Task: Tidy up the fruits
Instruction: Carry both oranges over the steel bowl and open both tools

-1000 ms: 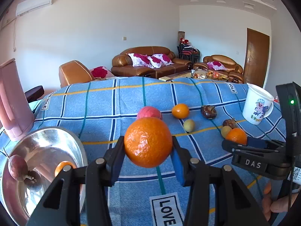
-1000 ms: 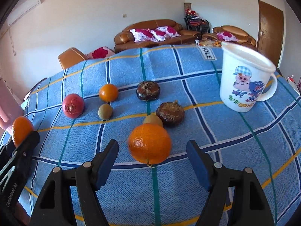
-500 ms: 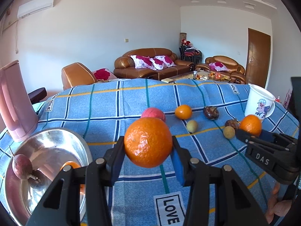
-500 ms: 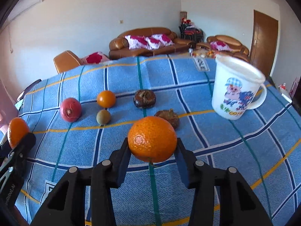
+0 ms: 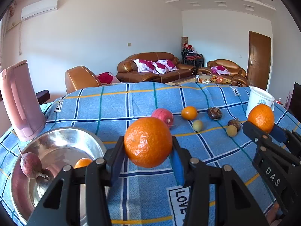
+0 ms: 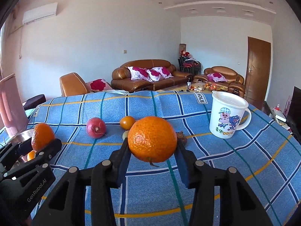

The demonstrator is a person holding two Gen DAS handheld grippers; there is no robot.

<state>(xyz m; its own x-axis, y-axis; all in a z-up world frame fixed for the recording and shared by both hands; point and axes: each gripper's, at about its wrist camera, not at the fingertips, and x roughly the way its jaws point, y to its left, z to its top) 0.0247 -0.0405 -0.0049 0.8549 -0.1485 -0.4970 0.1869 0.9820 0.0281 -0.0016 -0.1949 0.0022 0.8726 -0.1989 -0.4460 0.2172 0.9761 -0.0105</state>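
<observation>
My left gripper [image 5: 148, 158] is shut on an orange [image 5: 148, 141], held above the blue checked cloth just right of a steel bowl [image 5: 33, 192]. Inside the bowl lie a dark red fruit [image 5: 30, 164] and a small orange [image 5: 82, 163]. My right gripper [image 6: 152, 161] is shut on a second orange [image 6: 152, 138], lifted off the cloth; it shows at the right of the left wrist view as the orange [image 5: 261, 117]. On the cloth lie a red fruit [image 5: 162, 114], a small orange [image 5: 189, 112], two yellowish fruits [image 5: 197, 125] and two dark brown fruits [image 5: 214, 113].
A pink jug [image 5: 20, 101] stands behind the bowl at the left. A white cartoon mug [image 6: 226, 119] stands at the right of the table. Sofas and a brown door lie beyond the table's far edge.
The right gripper shut on the orange that lay between its open fingers and lifted it off the cloth. The left gripper stayed almost where it was, still holding its orange.
</observation>
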